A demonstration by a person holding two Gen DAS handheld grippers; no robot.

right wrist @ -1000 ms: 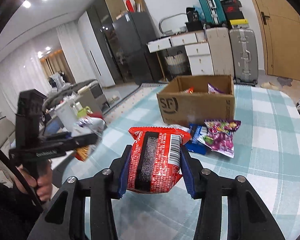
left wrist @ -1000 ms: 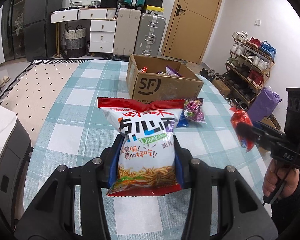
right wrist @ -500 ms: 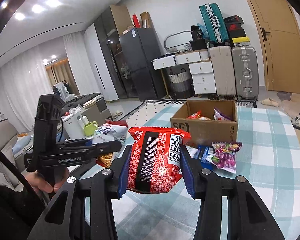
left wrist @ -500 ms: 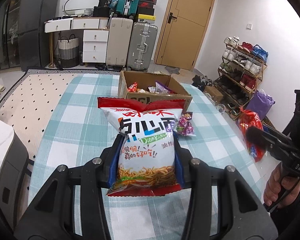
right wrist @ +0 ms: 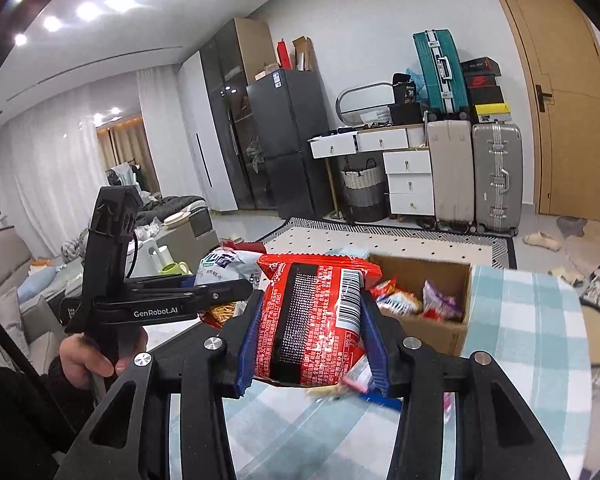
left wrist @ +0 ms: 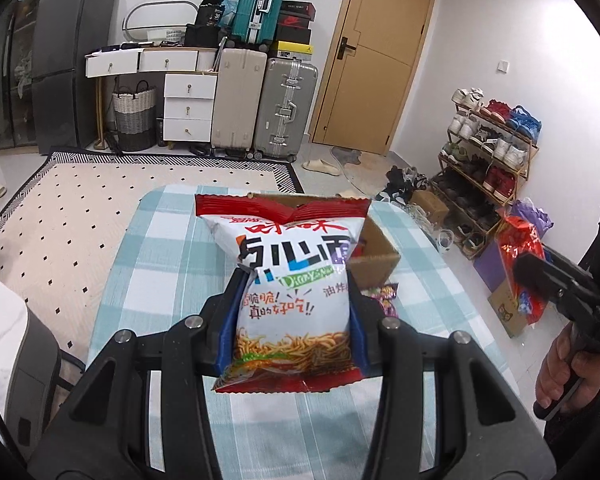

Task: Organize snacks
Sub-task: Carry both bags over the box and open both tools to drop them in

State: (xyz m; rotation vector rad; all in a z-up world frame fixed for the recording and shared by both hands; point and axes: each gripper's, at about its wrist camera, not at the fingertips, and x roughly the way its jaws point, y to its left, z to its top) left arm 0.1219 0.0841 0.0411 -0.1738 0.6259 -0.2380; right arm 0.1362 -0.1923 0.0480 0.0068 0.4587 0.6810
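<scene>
In my left gripper [left wrist: 292, 316] the jaws are clamped on a white noodle snack bag [left wrist: 290, 280] — glossy crinkled film, puffy as a pillow, with red crimped seams top and bottom, bold black lettering and a picture of fried noodles near the base. It hangs upright above the table [left wrist: 160, 248], whose cloth is a teal-and-white check. My right gripper [right wrist: 306, 340] has its jaws clenched on a red snack packet [right wrist: 312, 320], shiny foil with a black printed panel and a white barcode strip, its sides squeezed in by the blue pads [right wrist: 249, 344]. Just beyond it sits the open cardboard box [right wrist: 432, 320], brown and corrugated, flaps up, with several crumpled wrappers inside. A purple candy bag [left wrist: 384, 300] lies on the cloth beside the box — mostly hidden behind the noodle bag.
</scene>
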